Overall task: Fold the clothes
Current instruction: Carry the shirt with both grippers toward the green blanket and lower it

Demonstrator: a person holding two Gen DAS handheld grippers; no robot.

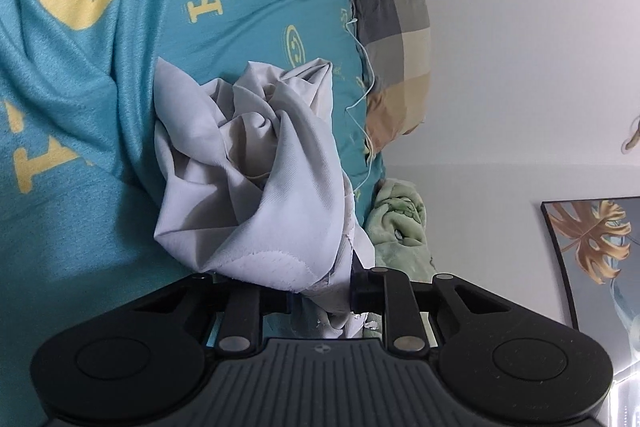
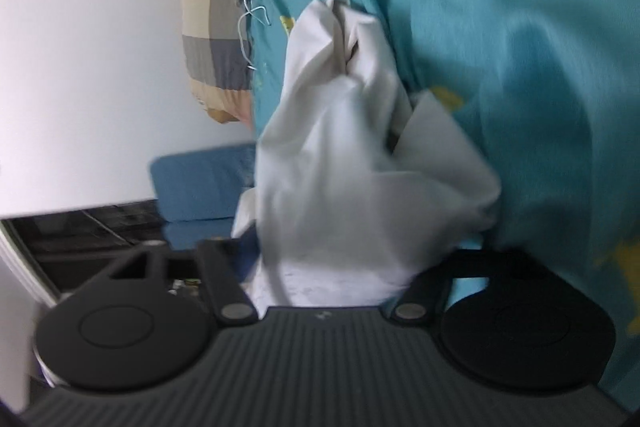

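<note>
**Both grippers pinch the crumpled garment**

I see my left gripper (image 1: 320,301) and right gripper (image 2: 328,291) each clamped on the pale grey garment (image 1: 256,163), a smooth, bunched woven cloth stretching straight ahead over the teal smiley-print quilt (image 1: 120,87).

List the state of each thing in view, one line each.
White garment: crumpled, unfolded, held up at two spots against the bedspread.
Left gripper: shut on the garment's edge.
Right gripper: fingertips hidden by cloth; garment bunched between its fingers; view blurred.
Teal bedspread: spread out, wrinkled, loose thread along its seam.
Checked pillow: lying beside the bedspread's edge.
Green cloth: bunched up.
</note>
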